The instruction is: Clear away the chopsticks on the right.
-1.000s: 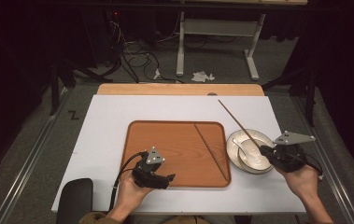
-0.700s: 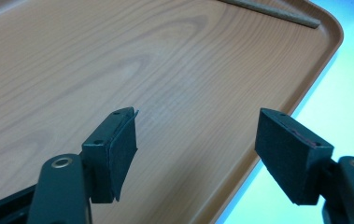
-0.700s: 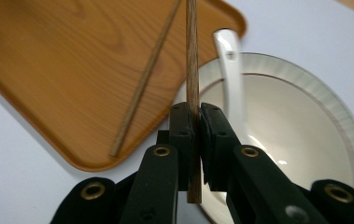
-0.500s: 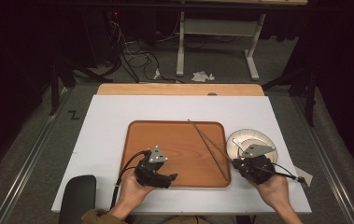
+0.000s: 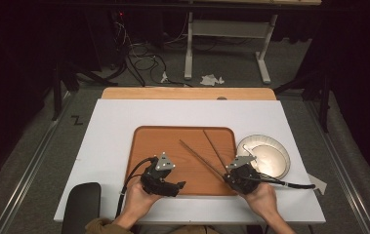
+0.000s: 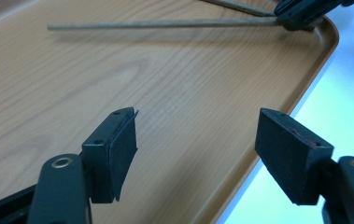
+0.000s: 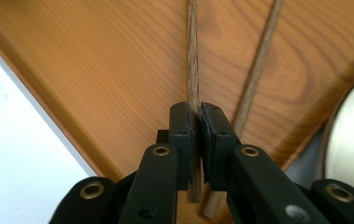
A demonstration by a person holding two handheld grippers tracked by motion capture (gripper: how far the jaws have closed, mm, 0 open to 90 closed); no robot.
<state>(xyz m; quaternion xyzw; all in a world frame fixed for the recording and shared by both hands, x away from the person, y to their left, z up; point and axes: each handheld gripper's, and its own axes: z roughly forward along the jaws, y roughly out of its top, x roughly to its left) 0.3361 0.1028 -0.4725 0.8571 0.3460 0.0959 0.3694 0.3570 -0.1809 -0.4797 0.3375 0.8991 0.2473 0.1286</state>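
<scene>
Right tongs (image 5: 227,176) clamped on one chopstick (image 5: 199,157), gripped near its thick end; the right gripper view shows the pads (image 7: 182,122) pinching the stick (image 7: 193,56) with no gap. That stick runs from the tongs up-left over the tray (image 5: 158,139); its tip looks close to the tray floor, but I can't tell if it touches.

Second chopstick (image 5: 215,149) lies just beside the first, fanning out toward the tray's far edge. In the right gripper view it passes along the outside of the right-hand pad (image 7: 258,60), not between the pads. The thick ends of both sit at the tray's near right corner.

Left tongs (image 5: 176,185) spread wide with nothing between them, hovering at the tray's near rim, left of centre. The left gripper view has both pads (image 6: 123,144) over bare wood, with the tray lip running diagonally under the right one.

Clearances: the tray centre and left half are open wood. The plate (image 5: 275,158) sits on the table (image 5: 109,126) just off the tray's right rim, right behind the right tongs, so it's tight on that side. Wide white margin left of the tray and beyond its far edge; narrow strip along the near table edge, where both hands come in. Right cable trails over the table toward the right edge.
</scene>
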